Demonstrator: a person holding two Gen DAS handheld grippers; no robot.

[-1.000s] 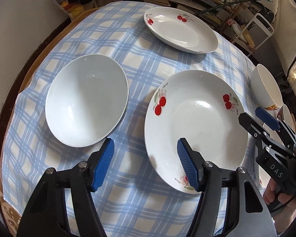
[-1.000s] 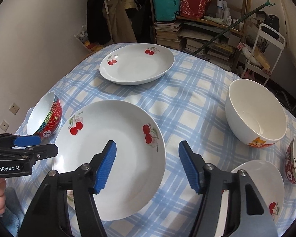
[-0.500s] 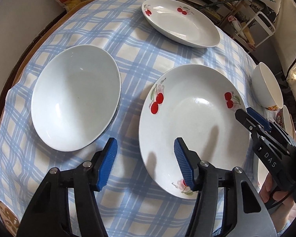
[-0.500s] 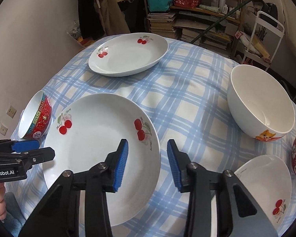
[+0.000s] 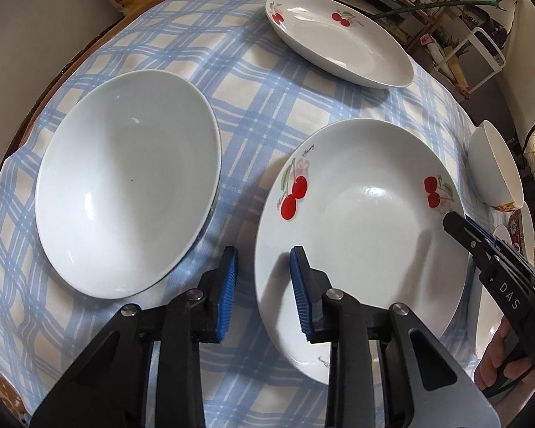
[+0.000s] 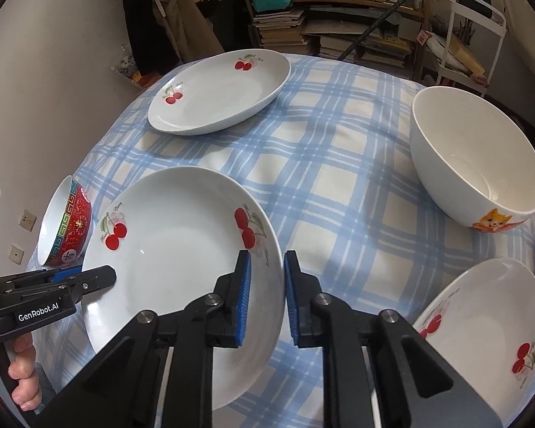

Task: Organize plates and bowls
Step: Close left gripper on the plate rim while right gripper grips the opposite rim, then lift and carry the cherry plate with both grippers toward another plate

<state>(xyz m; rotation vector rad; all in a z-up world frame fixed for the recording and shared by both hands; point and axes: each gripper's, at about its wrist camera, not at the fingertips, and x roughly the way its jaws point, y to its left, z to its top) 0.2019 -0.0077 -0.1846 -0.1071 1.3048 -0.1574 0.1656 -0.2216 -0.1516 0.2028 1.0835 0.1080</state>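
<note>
Gripping the near cherry plate (image 5: 360, 228) by its left rim, my left gripper (image 5: 264, 292) had just been closing, pads not visibly touching. Right-wrist view: my right gripper (image 6: 266, 297) was clamped on the opposite rim (glazed, slippery, breakable). Open tablecloth (image 6: 339, 185) lay beyond.

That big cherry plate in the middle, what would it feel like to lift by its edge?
Probably rigid and fairly heavy: the cherry plate looks like thick glazed ceramic. Its glossy, reflective surface suggests it may slip in a pinch on the rim. Likely breakable if dropped, though the checked tablecloth might soften a short fall.
</note>
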